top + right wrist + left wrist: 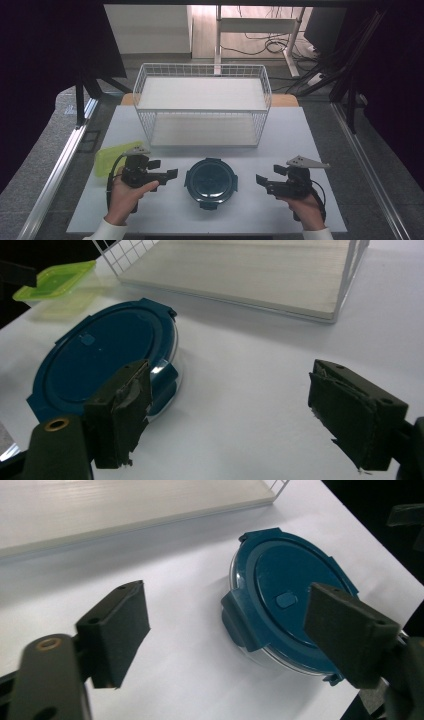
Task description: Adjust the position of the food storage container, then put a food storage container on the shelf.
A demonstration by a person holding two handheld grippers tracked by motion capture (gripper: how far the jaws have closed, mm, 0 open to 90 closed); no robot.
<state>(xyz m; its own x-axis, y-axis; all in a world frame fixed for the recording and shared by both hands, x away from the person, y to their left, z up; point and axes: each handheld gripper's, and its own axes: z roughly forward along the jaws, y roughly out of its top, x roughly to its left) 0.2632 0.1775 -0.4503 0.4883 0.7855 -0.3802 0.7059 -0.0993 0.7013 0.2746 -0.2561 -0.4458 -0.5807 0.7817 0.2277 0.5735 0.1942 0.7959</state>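
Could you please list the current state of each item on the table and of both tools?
Round clear container with dark blue clip lid: closed, upright on the table.
Rectangular container with lime green lid: lid on, behind the left tool.
White wire two-tier shelf rack: both tiers bare.
Left tool: open, holding nothing.
Right tool: open, holding nothing.
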